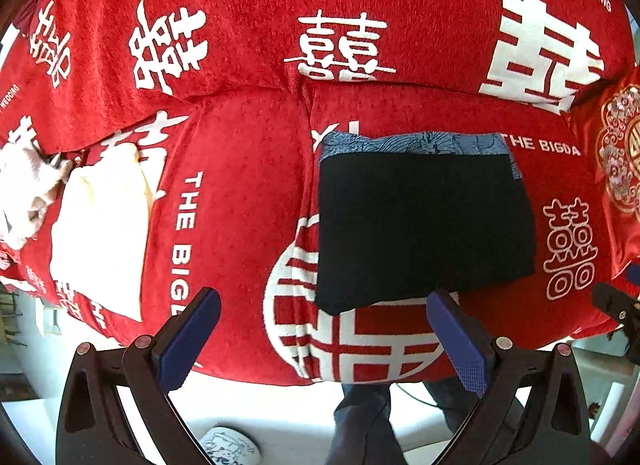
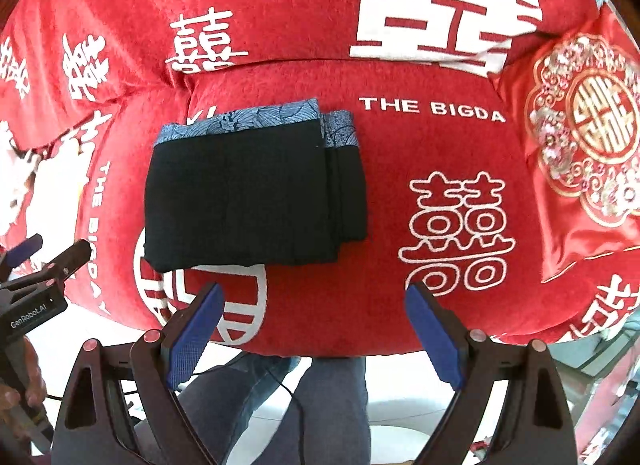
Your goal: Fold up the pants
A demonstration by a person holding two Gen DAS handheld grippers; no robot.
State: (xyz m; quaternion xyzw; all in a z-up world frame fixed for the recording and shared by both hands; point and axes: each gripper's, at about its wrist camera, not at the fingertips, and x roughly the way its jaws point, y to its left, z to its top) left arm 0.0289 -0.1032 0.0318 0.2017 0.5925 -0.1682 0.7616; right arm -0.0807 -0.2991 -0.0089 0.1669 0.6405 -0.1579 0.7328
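Note:
The black pants (image 1: 424,225) lie folded into a compact rectangle on the red sofa seat (image 1: 240,193), with a blue patterned waistband (image 1: 420,143) along the far edge. They also show in the right wrist view (image 2: 248,193), with stacked layers at their right side. My left gripper (image 1: 324,329) is open and empty, hovering just short of the pants' near edge. My right gripper (image 2: 312,321) is open and empty, near the seat's front edge, right of the pants' near edge. The left gripper also shows in the right wrist view (image 2: 52,257).
A red cover with white characters drapes the sofa back (image 2: 280,5). A red embroidered cushion (image 2: 580,145) sits at the right. Folded white cloth (image 1: 100,225) lies on the left seat. The person's legs (image 2: 320,405) and the white floor (image 1: 280,409) are below.

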